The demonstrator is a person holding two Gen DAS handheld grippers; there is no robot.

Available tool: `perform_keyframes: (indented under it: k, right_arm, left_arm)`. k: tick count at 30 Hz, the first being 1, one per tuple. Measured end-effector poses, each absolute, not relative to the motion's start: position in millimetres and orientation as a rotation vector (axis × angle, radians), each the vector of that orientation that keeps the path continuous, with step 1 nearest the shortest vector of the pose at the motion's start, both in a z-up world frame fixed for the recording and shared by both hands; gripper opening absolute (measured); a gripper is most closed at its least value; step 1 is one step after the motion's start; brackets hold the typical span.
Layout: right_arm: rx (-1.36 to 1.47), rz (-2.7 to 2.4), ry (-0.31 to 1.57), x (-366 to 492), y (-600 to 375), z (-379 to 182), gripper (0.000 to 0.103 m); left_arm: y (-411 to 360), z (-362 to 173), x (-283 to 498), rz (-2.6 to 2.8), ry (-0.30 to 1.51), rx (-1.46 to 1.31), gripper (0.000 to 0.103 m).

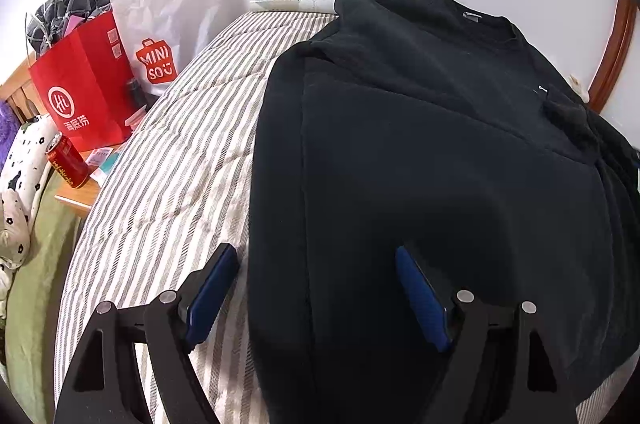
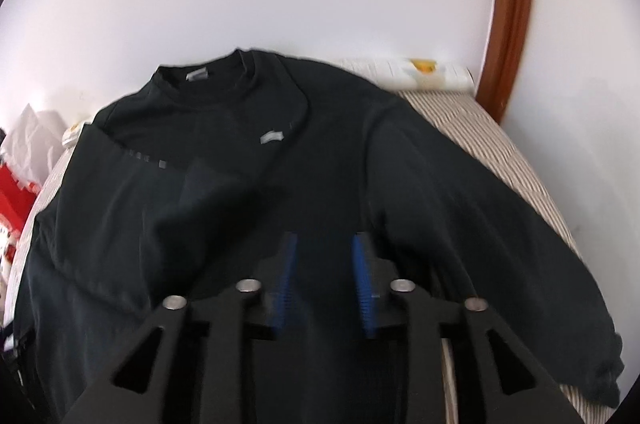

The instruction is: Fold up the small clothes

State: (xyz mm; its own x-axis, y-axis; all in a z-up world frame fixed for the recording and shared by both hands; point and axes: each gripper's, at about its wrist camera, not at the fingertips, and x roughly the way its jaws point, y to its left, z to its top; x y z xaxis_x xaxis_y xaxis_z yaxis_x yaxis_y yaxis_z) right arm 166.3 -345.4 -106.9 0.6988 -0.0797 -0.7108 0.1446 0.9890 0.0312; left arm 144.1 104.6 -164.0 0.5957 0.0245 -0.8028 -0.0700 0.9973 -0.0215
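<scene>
We see the black top (image 1: 440, 152) flat on the striped bed (image 1: 168, 192), w/ left hand-held gripper (image 1: 316, 260) wide apart, right hand-held gripper (image 2: 324, 244) apart, both over fabric, gripping nothing.

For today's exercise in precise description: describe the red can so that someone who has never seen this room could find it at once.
Start at the striped bed with the black sweatshirt on it. Left of the bed is a low wooden table holding a red bag. The can stands at the table's near end, in front of that bag: the only small red cylinder, with a silver top.
</scene>
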Motion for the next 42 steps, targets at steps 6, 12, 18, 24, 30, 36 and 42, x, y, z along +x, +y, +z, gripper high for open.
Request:
perform_keyframes:
  k: [6, 12, 18, 24, 30, 36, 42]
  right_arm:
    - [0.003, -0.158, 0.834, 111, -346, -130, 0.064]
    - [0.099, -0.145, 0.895, 60, -365, -152, 0.064]
    - [0.227, -0.025, 0.908, 27, -364, -166, 0.064]
    - [0.133, -0.022, 0.870, 17, -341, -170, 0.010]
    - [0.191, -0.027, 0.839, 0, -349, -160, 0.008]
    - [0.202, -0.013, 0.838, -16, -353, -150, 0.008]
    - [0.128, -0.022, 0.835, -31, -341, -143, 0.008]
  left_arm:
    - [115, -162, 123, 0.051, 0.923, -0.064, 0.079]
    - [115, -158, 97, 0.013, 0.908, -0.041, 0.052]
    - [110, -159, 82, -0.011, 0.881, -0.050, 0.021]
    - [120, -157, 79, -0.014, 0.901, -0.127, 0.009]
    - [129, -153, 58, -0.032, 0.904, -0.162, 0.008]
    - [129, -150, 31, -0.044, 0.915, -0.156, 0.008]
    - [128, -148, 16, -0.047, 0.928, -0.155, 0.008]
